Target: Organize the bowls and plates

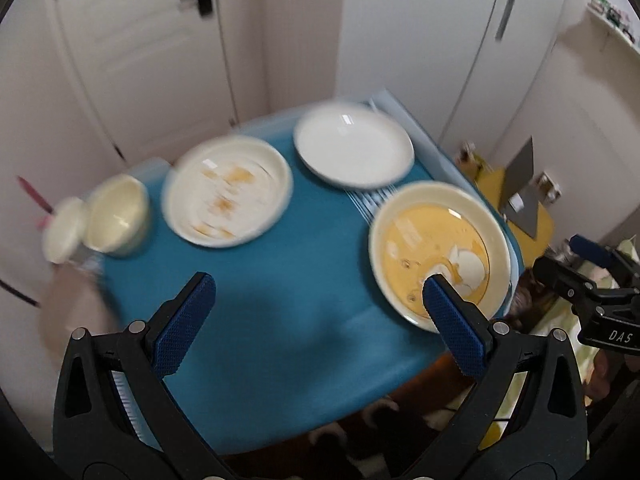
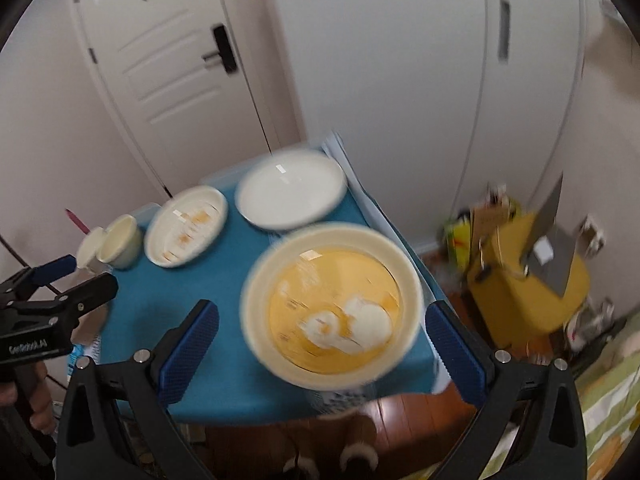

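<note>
Blue cloth covers the table point(image 1: 280, 320), which carries all the dishes. Largest is the yellow-centred plate point(image 2: 332, 312) at the near right corner, with a white plate point(image 1: 354, 146) behind it at the far edge and a stained cream plate point(image 1: 228, 190) to the left. Two small cream bowls point(image 1: 118, 214) sit touching at the table's left edge. Only the right wrist view shows a hand point(image 2: 38, 396) gripping the left gripper point(image 1: 316, 300) at its handle; only the left wrist view shows the right gripper point(image 2: 320, 328) from outside, off the table's right side. Both claws gape wide and empty above the table, the right one straddling the yellow-centred plate without touching it.
</note>
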